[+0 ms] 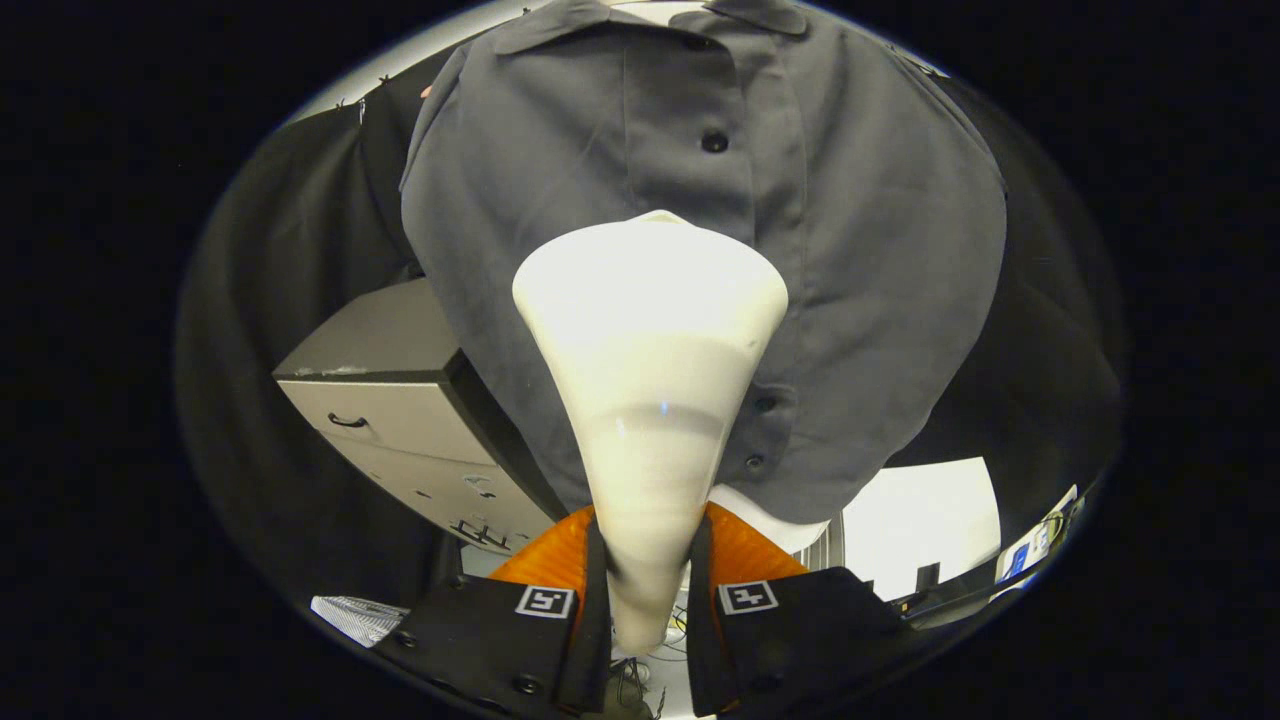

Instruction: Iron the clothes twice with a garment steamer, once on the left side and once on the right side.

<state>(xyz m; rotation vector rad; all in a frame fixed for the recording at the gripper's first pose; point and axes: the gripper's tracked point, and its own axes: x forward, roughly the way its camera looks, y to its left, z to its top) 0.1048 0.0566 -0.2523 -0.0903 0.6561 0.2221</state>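
Observation:
A grey button-up shirt [860, 250] hangs straight ahead, its collar at the top and its buttoned placket running down the middle. My gripper [648, 570] is shut on the narrow handle of a white garment steamer [650, 340], both fingers pressing its sides. The steamer widens away from me into a broad head. That head sits against or just in front of the shirt's placket, at mid-chest, slightly left of the button line. The steamer hides the shirt's middle part.
A grey cabinet with drawers [400, 420] stands to the left of the shirt, below its sleeve. A white surface [925, 520] lies lower right beyond the shirt hem. Cables [640, 680] lie under the fingers. Black cloth walls surround the shirt.

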